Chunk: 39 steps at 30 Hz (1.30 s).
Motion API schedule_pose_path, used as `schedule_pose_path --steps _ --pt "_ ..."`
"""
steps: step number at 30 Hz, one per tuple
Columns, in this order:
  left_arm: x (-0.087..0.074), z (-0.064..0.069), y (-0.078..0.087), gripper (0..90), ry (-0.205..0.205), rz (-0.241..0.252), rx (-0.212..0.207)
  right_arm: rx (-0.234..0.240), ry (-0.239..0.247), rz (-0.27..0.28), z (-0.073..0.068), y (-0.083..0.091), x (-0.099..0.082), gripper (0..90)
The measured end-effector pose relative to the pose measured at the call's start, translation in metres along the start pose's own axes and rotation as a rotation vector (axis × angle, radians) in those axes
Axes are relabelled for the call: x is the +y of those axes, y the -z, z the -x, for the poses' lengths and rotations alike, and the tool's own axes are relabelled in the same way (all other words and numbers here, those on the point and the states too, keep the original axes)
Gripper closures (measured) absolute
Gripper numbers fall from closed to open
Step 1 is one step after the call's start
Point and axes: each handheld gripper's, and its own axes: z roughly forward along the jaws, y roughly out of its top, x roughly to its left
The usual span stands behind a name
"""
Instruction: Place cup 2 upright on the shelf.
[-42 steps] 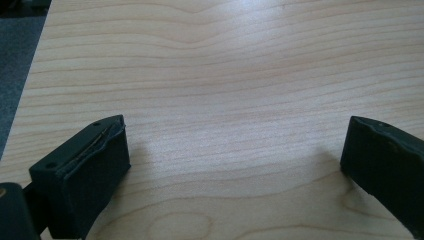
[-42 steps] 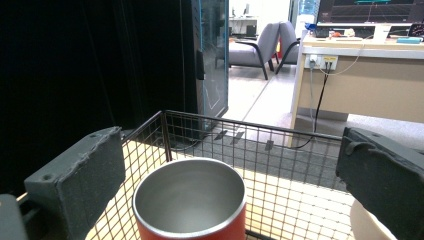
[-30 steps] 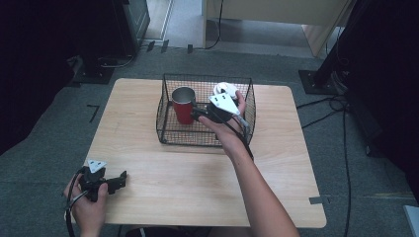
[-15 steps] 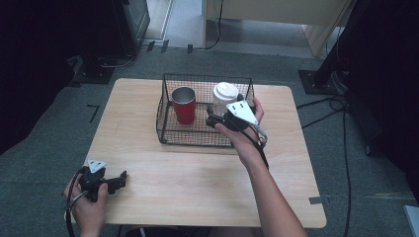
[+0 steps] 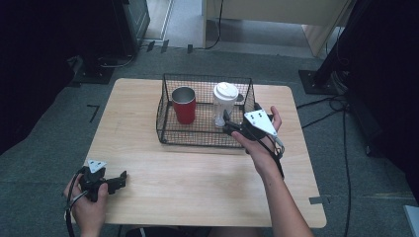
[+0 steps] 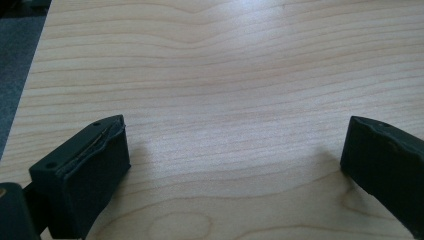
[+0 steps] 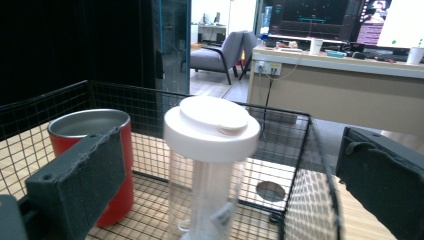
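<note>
Beside the basket (image 5: 165,129), right tongs (image 5: 228,124) agape toward the tumbler (image 5: 225,104).

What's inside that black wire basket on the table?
The wire basket holds a red cup, open-topped and upright, and beside it a clear bottle with a white lid. Something pale stands inside the bottle; what it is cannot be told. The cup's inside is hidden.

Grey carpet floor (image 5: 59,123), cables (image 5: 341,106) at right. Pale wooden table (image 5: 197,173) centre frame. Grey chair (image 7: 220,52) and desk (image 7: 340,82) top of right gripper view.
</note>
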Motion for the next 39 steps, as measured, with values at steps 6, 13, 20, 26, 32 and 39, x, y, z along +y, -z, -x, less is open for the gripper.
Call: schedule_pose_path --steps 6,13,20,26,32,39 --pt "0.000 0.000 0.000 0.0 0.000 0.000 0.000 -0.017 -0.009 -0.002 0.014 0.013 -0.005 0.0" --pt "0.000 0.000 0.000 0.0 -0.001 0.000 0.000 -0.036 -0.019 -0.011 0.031 0.027 -0.013 0.0" --pt "0.000 0.000 0.000 0.0 -0.002 -0.001 0.000 -0.053 -0.022 -0.026 0.044 0.039 -0.023 0.0" --pt "0.000 0.000 0.000 0.0 -0.002 -0.001 0.000 -0.065 -0.015 -0.029 0.055 0.054 -0.031 0.0" --pt "0.000 0.000 0.000 0.0 -0.002 -0.001 0.000 -0.076 -0.023 -0.035 0.063 0.064 -0.038 0.0" --pt "0.000 0.000 0.000 0.0 -0.002 0.000 0.000 -0.104 -0.034 -0.050 0.073 0.077 -0.051 0.0"
